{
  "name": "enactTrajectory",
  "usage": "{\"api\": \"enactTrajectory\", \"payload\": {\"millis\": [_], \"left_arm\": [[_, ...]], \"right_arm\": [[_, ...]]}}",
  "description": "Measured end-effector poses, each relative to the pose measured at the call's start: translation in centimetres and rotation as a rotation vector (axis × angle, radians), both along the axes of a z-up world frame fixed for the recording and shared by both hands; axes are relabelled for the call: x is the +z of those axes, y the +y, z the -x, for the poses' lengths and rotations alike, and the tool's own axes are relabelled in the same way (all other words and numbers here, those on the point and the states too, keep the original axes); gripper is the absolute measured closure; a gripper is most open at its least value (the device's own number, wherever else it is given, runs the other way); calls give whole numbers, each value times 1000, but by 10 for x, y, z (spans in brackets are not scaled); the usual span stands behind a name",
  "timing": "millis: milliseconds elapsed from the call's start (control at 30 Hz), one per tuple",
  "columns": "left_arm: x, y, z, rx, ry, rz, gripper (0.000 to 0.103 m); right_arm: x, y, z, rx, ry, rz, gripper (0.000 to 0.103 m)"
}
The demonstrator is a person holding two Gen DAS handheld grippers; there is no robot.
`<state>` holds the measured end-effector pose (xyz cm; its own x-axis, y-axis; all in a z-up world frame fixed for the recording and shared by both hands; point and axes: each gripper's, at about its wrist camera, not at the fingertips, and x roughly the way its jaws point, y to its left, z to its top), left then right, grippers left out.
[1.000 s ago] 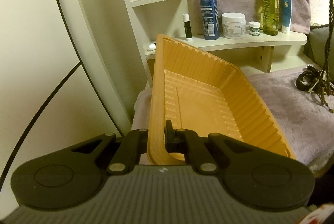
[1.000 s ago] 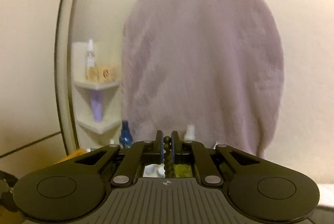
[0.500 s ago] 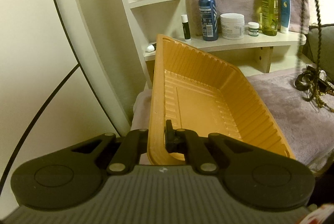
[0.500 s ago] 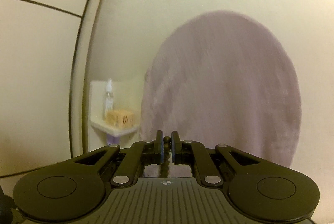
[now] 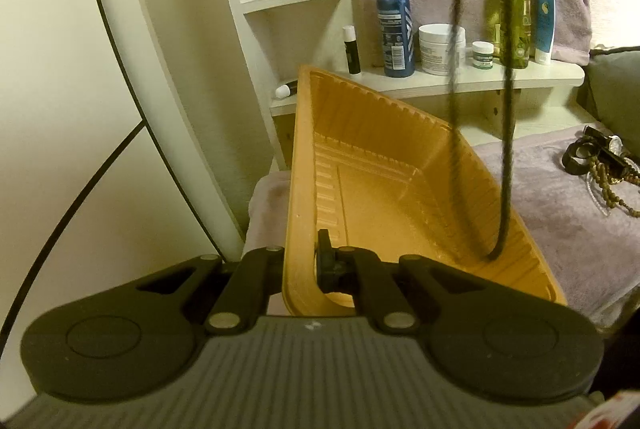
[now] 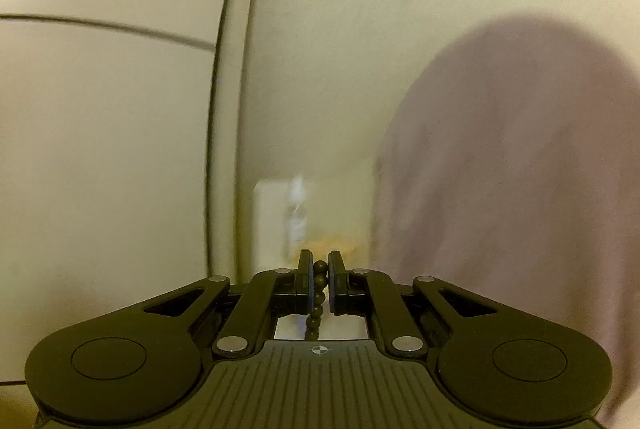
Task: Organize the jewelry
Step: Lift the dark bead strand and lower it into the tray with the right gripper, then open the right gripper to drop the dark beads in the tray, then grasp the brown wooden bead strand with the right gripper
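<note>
right hand-held gripper (image 6: 319, 283) pinching bead necklace (image 5: 505, 165), loop dangling over orange tray (image 5: 384, 189)

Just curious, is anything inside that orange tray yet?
The orange tray looks empty; only the dark bead necklace's hanging loop dips over it. The near corner behind the left fingers is hidden.
</note>
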<state>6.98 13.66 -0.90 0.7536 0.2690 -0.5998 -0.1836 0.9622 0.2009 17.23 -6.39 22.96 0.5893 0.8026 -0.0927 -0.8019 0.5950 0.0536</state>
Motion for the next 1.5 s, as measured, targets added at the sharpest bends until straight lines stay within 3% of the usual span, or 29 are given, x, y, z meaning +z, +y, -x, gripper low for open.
{"api": "enactTrajectory", "payload": {"millis": [200,433,733,800,833,867,933,1100,1233,1333,1500], "left_arm": [[0,2,0,1,2,13,99],[0,4,-3,-7,2,15,99],[0,5,-5,-7,7,16,99],[0,6,-5,-4,9,19,99],[0,6,-5,-4,9,19,99],[0,6,-5,-4,9,19,99],[-1,5,-5,-4,9,16,99],[-1,7,-5,-3,9,22,99],[-1,7,-5,-5,10,24,99],[-1,7,-4,-4,11,23,99],[-1,6,-4,0,17,23,99]], "right_arm": [[-71,35,-21,49,183,97,96],[-164,38,-35,60,433,160,96],[-240,35,-32,117,617,206,96],[-244,29,-30,101,625,201,92],[-245,22,-29,84,627,182,79],[-244,15,-29,69,626,164,53],[-241,-6,-24,22,611,120,33],[-235,-80,-13,-194,534,38,33],[-251,-143,-2,-474,441,96,33],[-270,-173,1,-544,479,137,36],[-293,-187,9,-558,512,173,58]]}}
